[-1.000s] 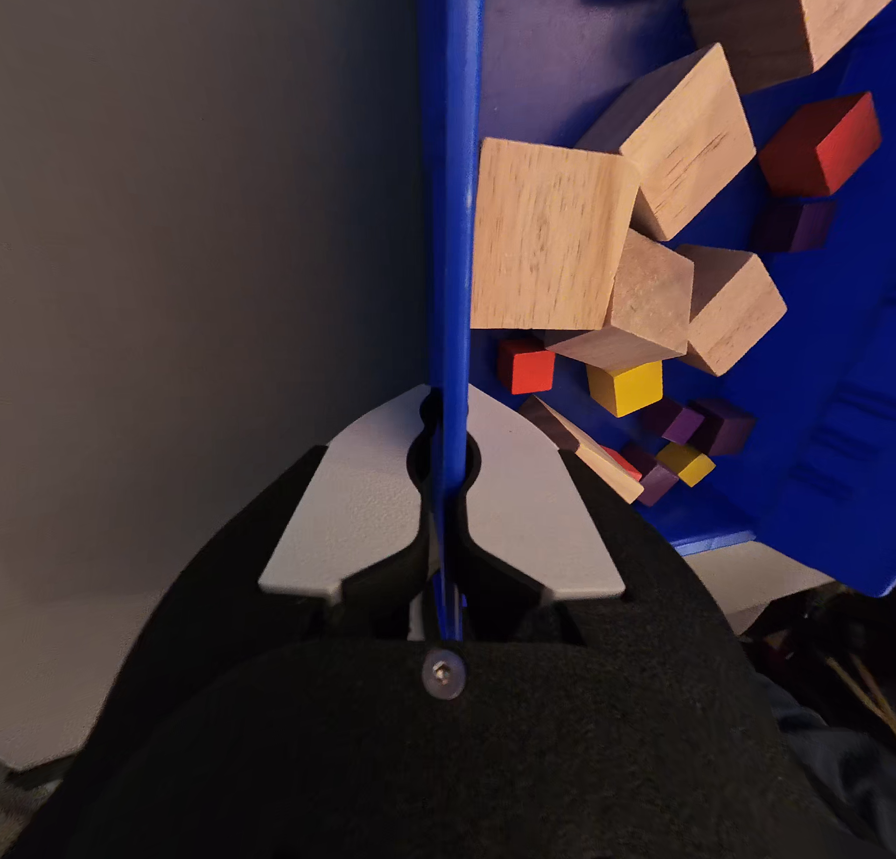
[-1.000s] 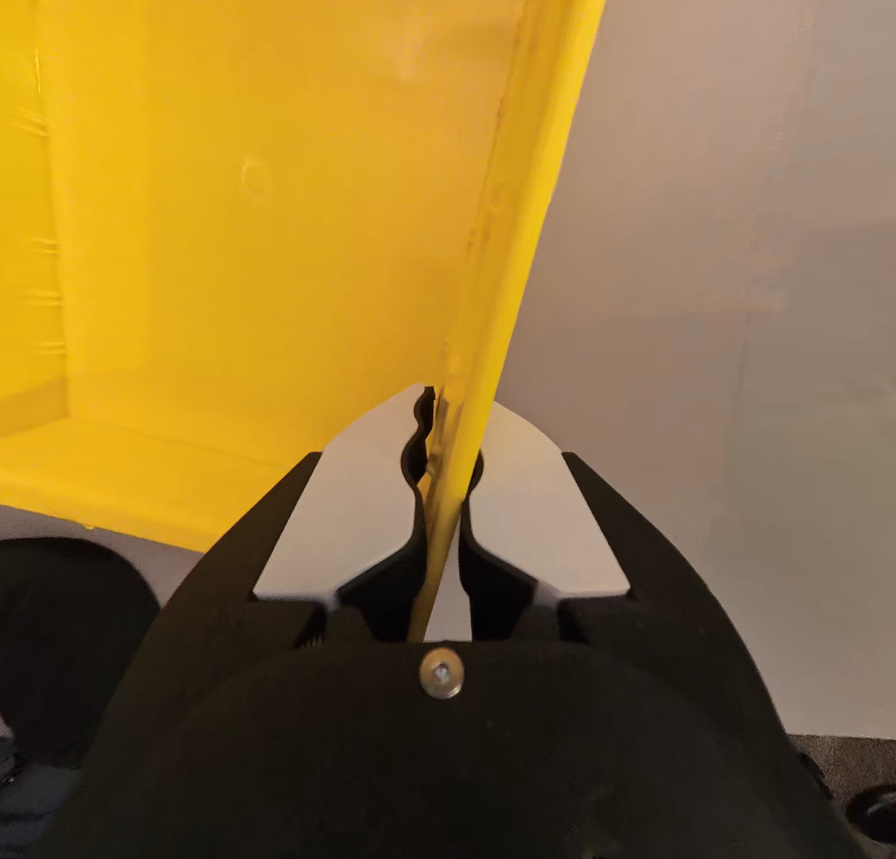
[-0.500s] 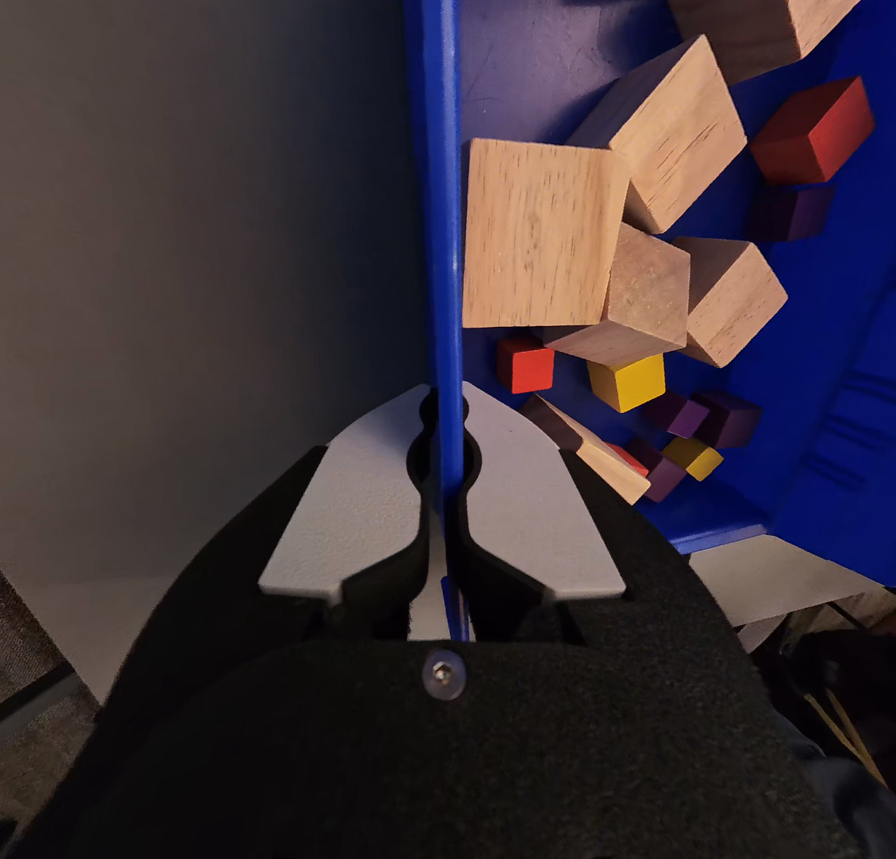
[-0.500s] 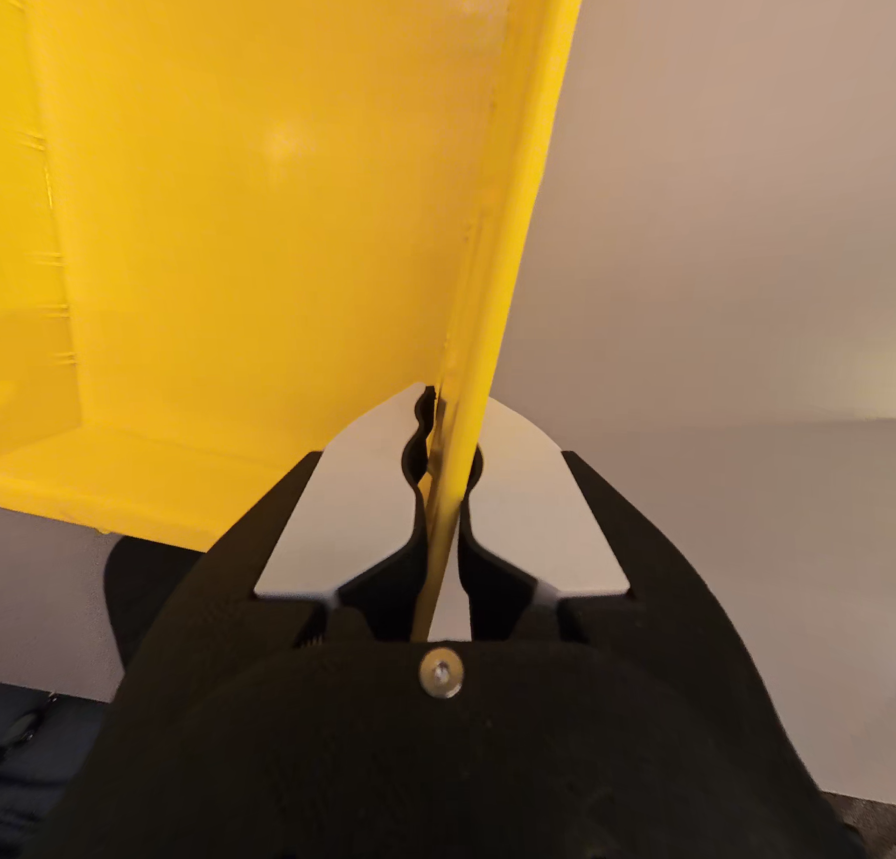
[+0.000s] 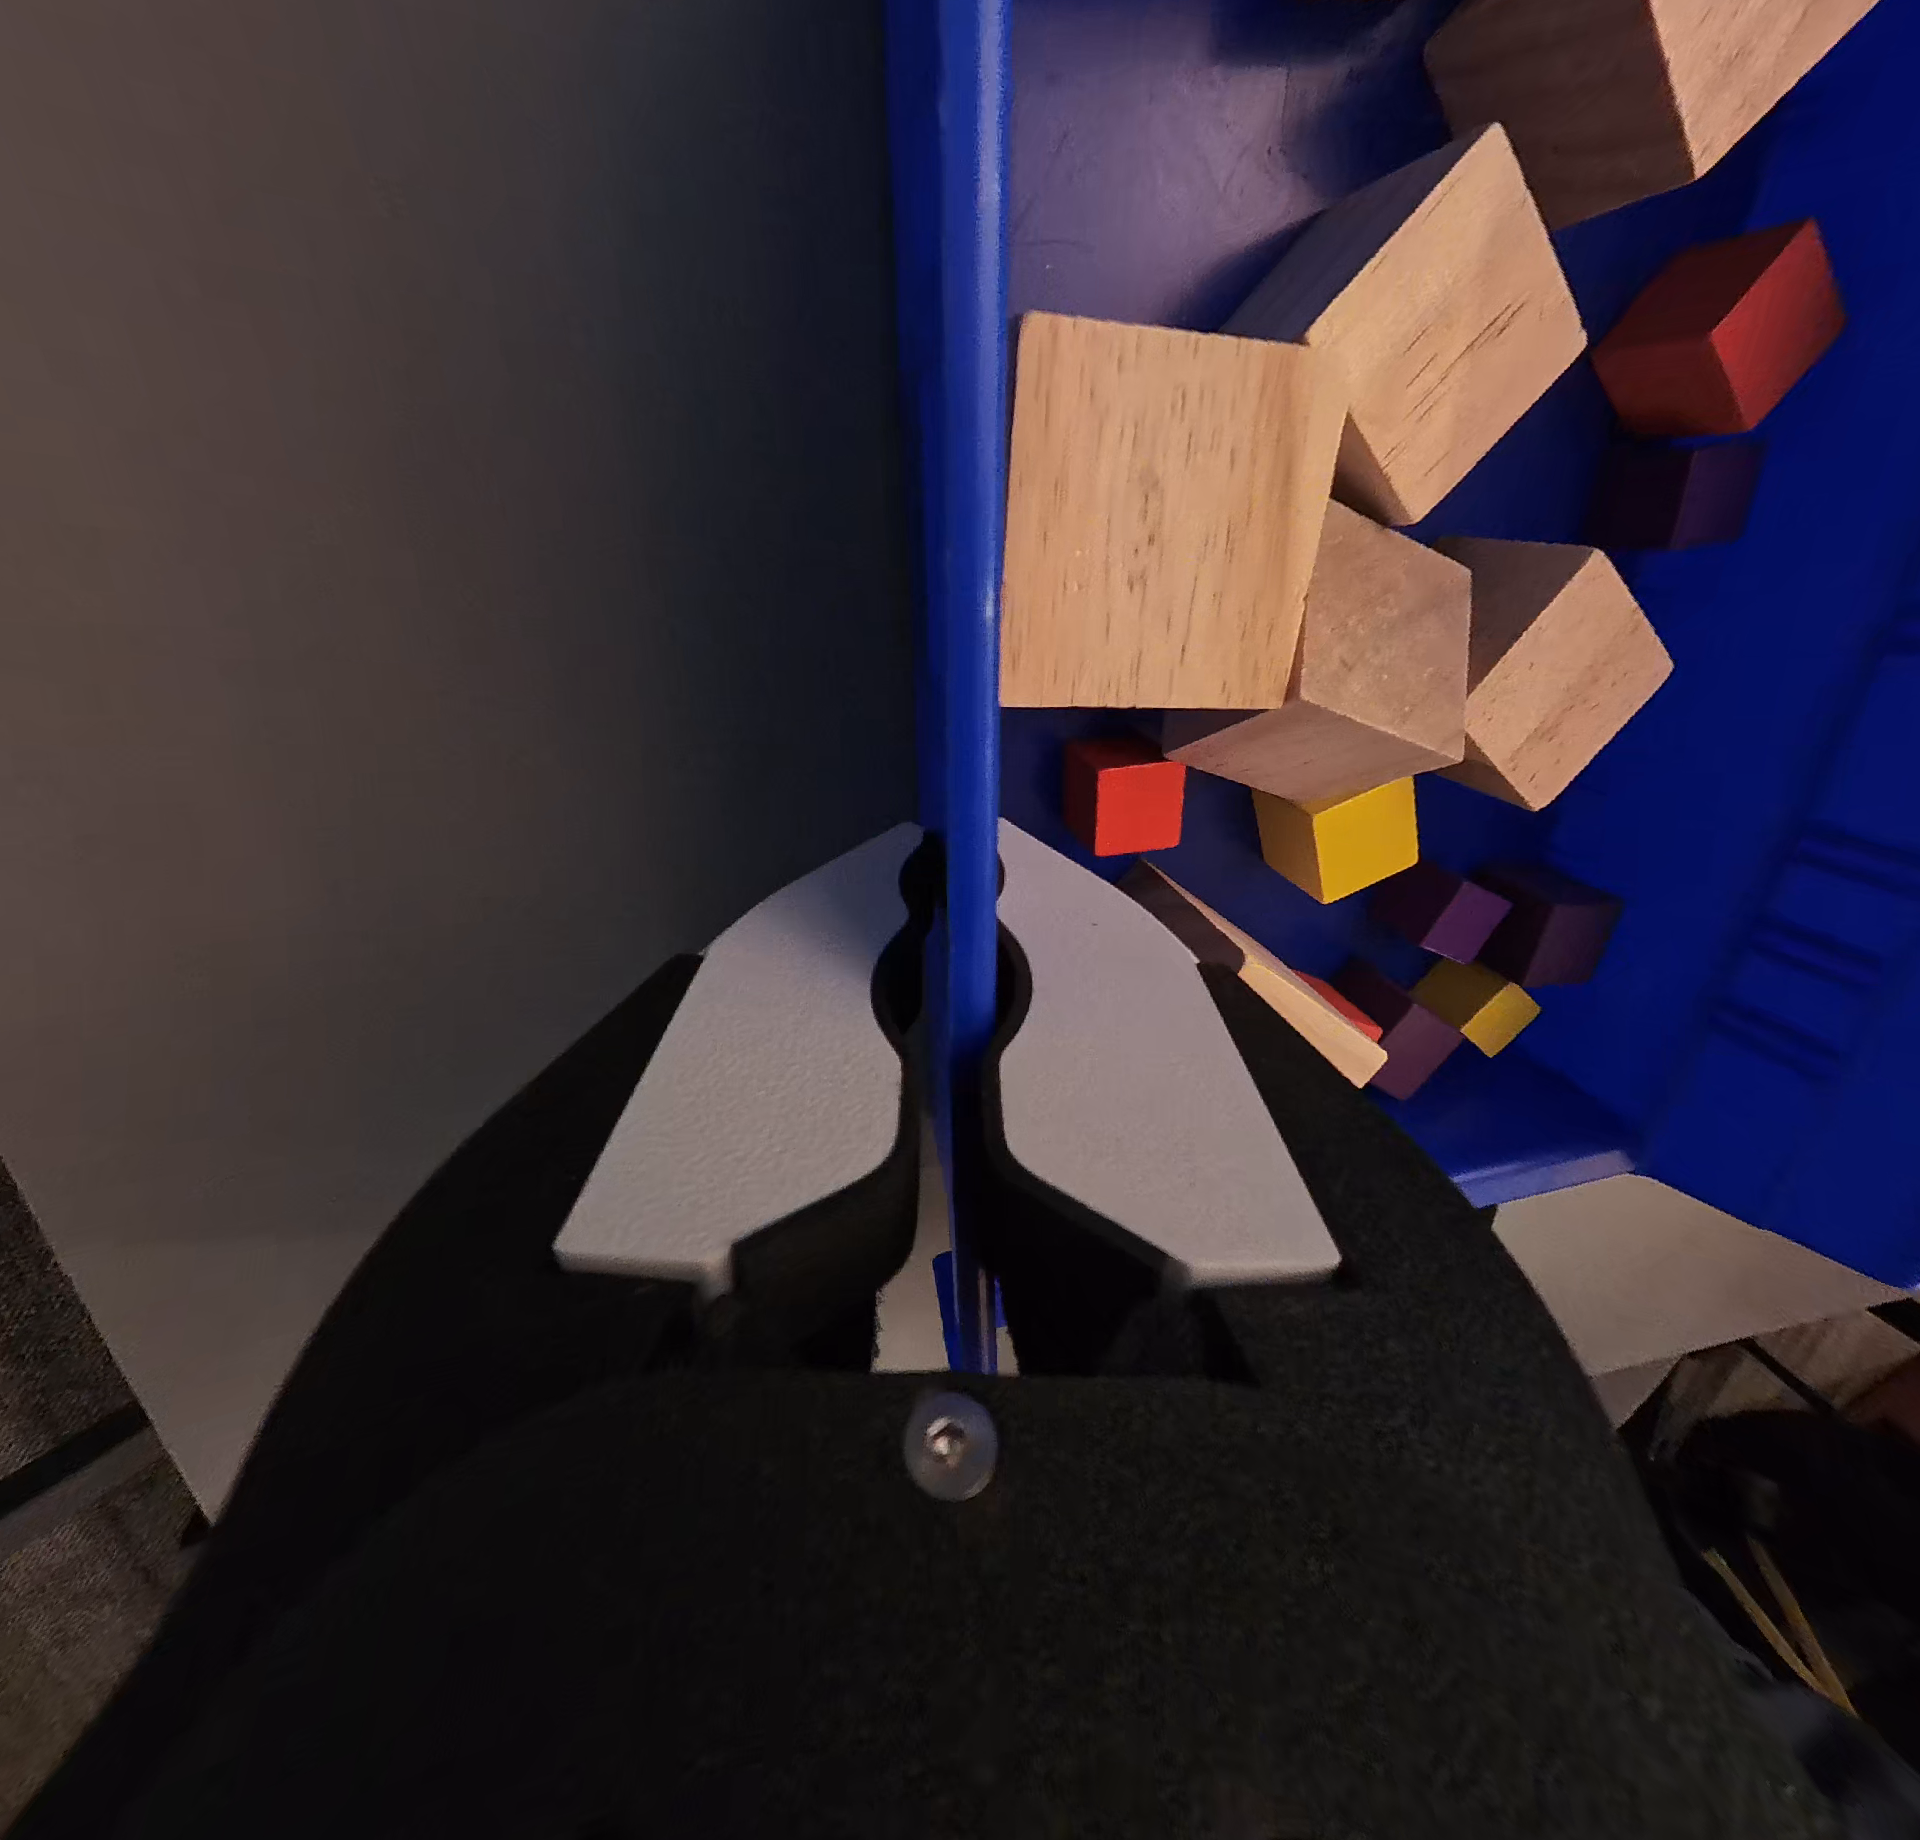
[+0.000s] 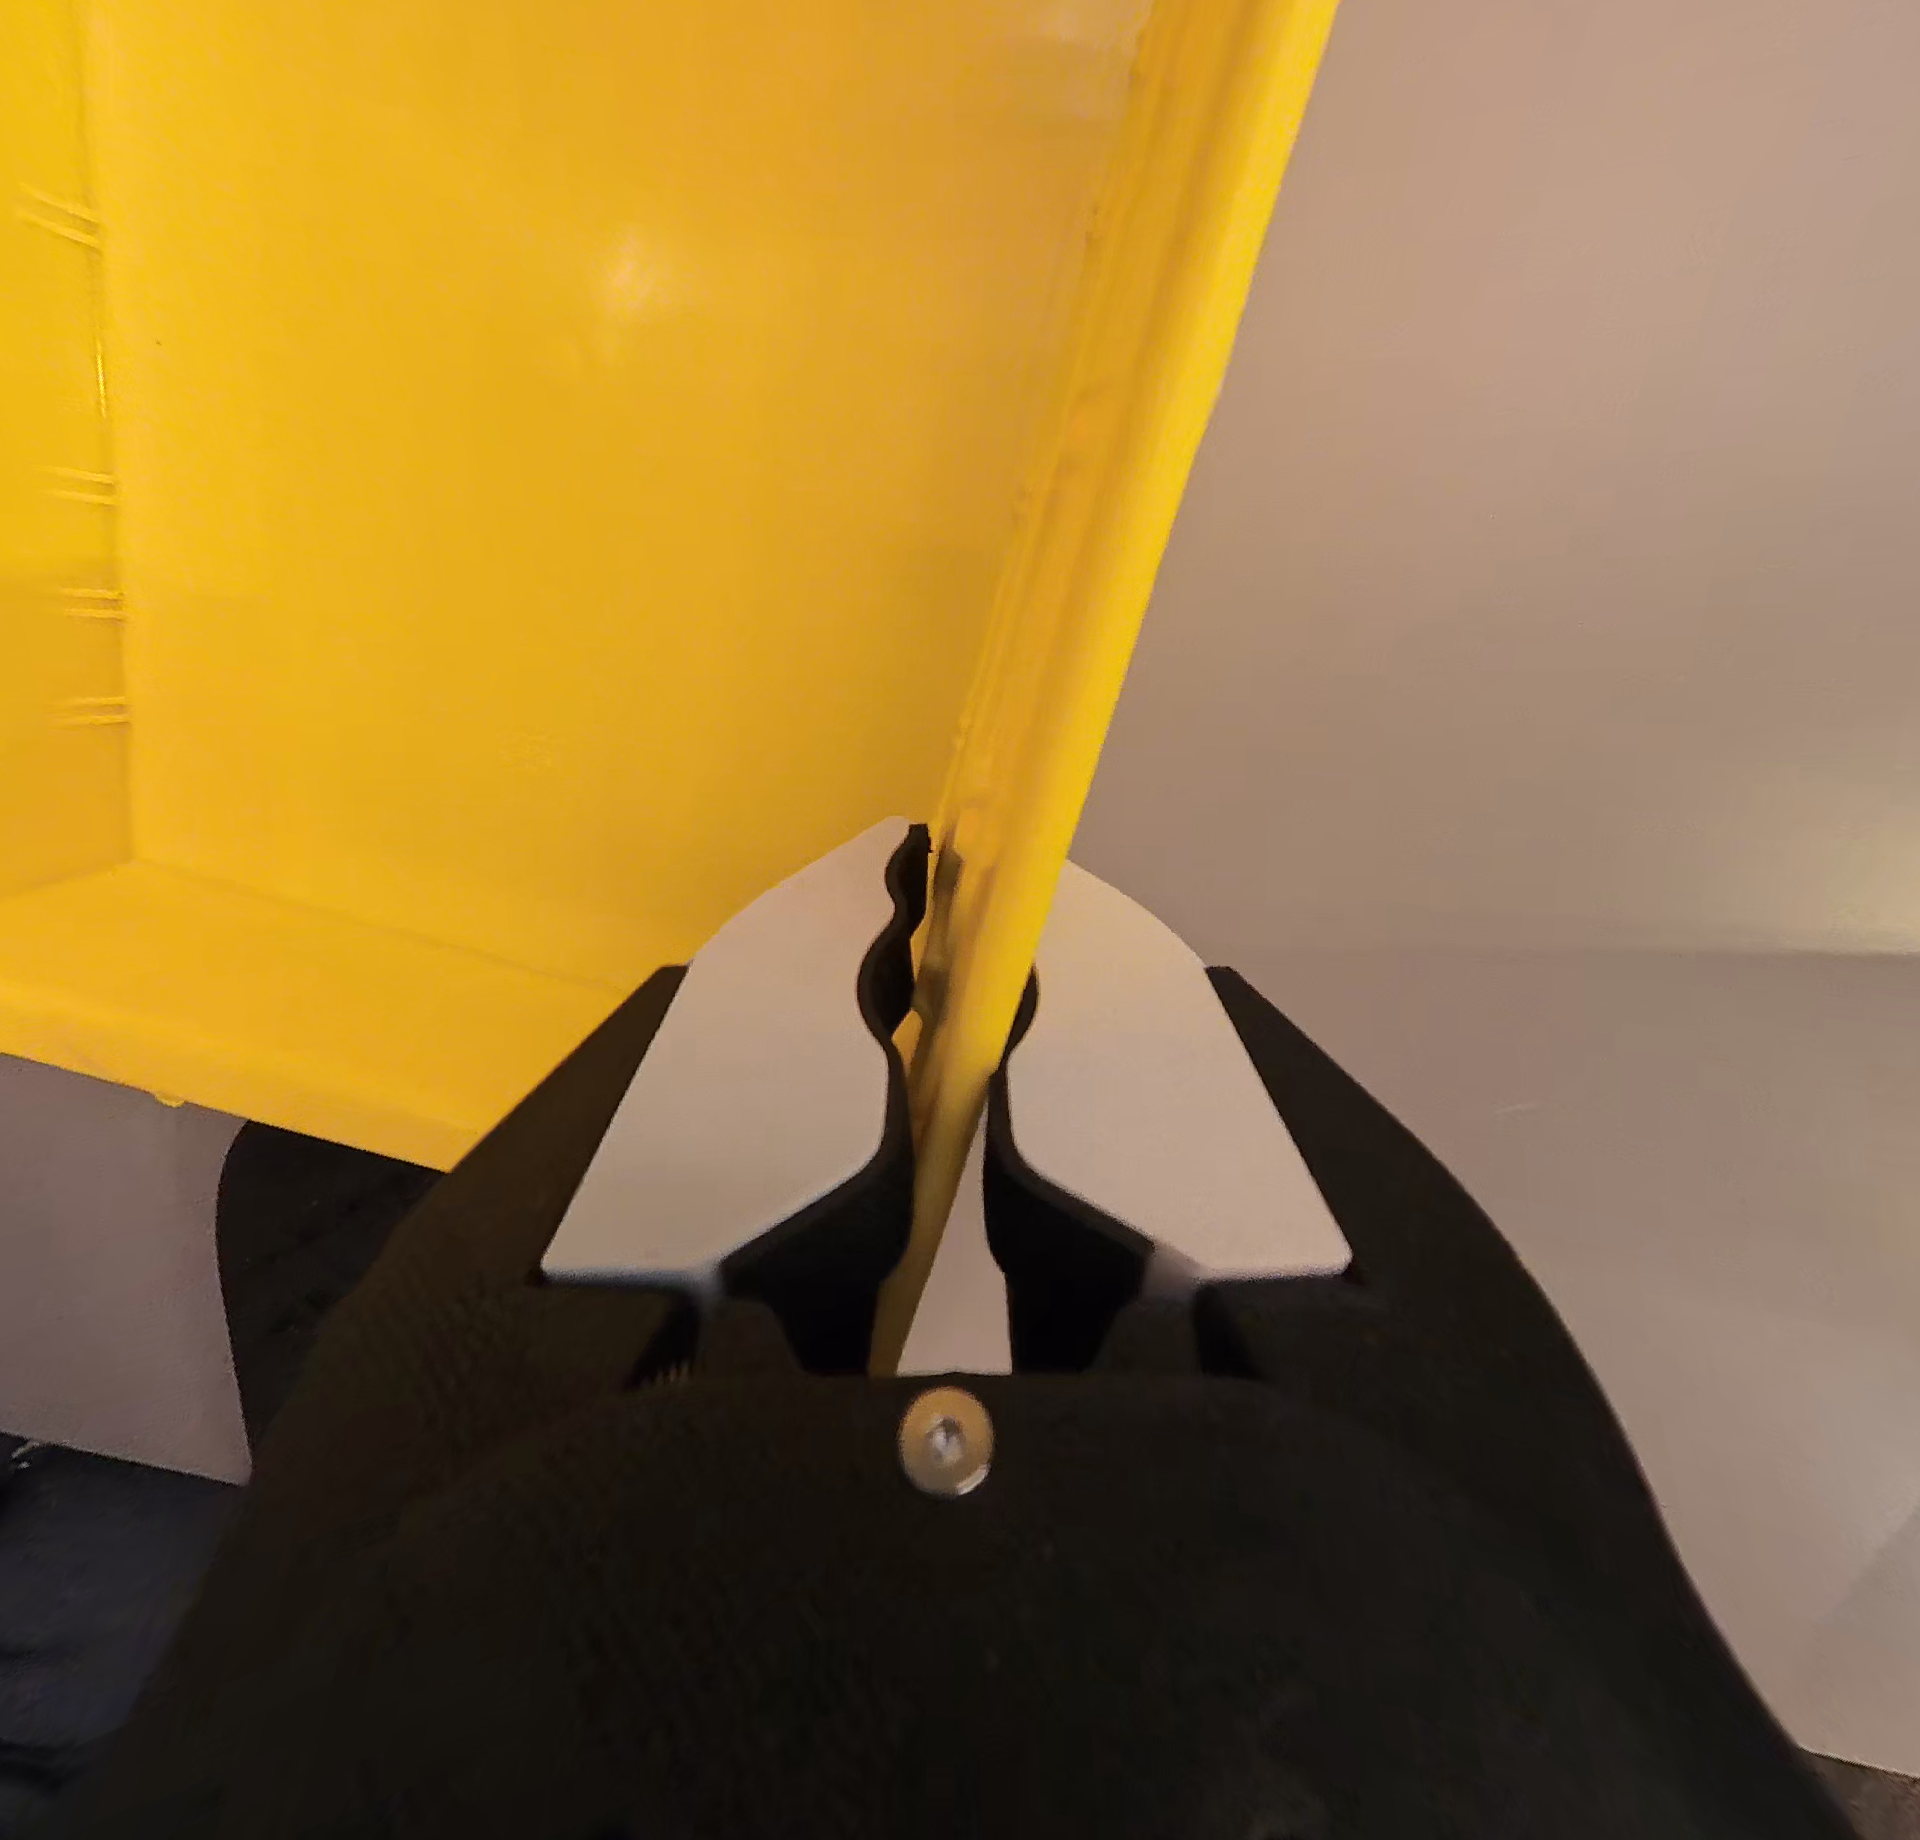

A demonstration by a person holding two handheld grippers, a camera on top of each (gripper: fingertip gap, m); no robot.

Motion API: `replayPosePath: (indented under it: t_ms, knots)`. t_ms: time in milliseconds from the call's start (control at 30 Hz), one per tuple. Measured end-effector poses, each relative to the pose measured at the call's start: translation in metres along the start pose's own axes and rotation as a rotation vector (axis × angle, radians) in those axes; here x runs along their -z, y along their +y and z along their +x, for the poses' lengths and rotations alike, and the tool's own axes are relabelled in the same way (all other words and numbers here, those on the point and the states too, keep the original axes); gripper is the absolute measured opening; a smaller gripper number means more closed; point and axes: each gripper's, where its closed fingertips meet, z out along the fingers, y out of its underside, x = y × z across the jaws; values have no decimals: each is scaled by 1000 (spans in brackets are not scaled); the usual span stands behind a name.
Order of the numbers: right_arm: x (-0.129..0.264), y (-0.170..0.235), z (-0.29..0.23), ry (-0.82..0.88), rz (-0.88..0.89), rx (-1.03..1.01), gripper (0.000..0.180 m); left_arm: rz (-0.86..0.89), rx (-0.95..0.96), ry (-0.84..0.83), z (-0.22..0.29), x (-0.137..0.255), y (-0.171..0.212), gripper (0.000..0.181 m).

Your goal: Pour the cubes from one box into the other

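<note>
Left tongs [image 5: 961, 917] pinch blue box [image 5: 951, 336] wall (cubes [image 5: 1164, 512] inside).

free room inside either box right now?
Yellow box: the floor and walls in view are bare, up to the wall the right tool clamps. Blue box: crowded with cubes beside the left tool; one bare patch of floor by the clamped wall, above the cubes.

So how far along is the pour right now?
Done: both boxes are gripped. The left gripper is shut on the blue box wall, the right gripper on the yellow box wall. In hand: nothing pours yet; the wooden cubes and small coloured cubes all sit in the blue box. Left: the whole transfer, since the yellow box shows empty.
</note>
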Motion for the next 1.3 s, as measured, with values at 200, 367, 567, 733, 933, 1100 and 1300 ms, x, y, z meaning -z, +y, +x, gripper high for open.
replayPosePath:
  t_ms: [200, 367, 567, 733, 933, 1100, 1300]
  knots:
    - [0, 1, 3, -9, -2, 10, 8, 4, -20, -20, 0, 0, -1, 5]
    - [0, 2, 4, -10, 2, 5, 8, 16, -40, -21, 1, -1, -3, 5]
    - [-2, 3, 3, -27, 47, -23, 19, 134, -45, 131, 18, 5, -14, 35]
    - [59, -21, 24, 180, 370, -40, 38, 482, -7, 365, 28, 93, -37, 43]
    - [252, -85, -55, 281, 1027, 20, 49, 821, -240, 254, 95, 241, -37, 60]
    - [322, -120, -183, 201, 1307, 142, 67, 956, -400, 96, 212, 261, -24, 118]
    - [246, -144, -278, 152, 1257, 242, 103, 954, -536, -82, 310, 174, -11, 120]
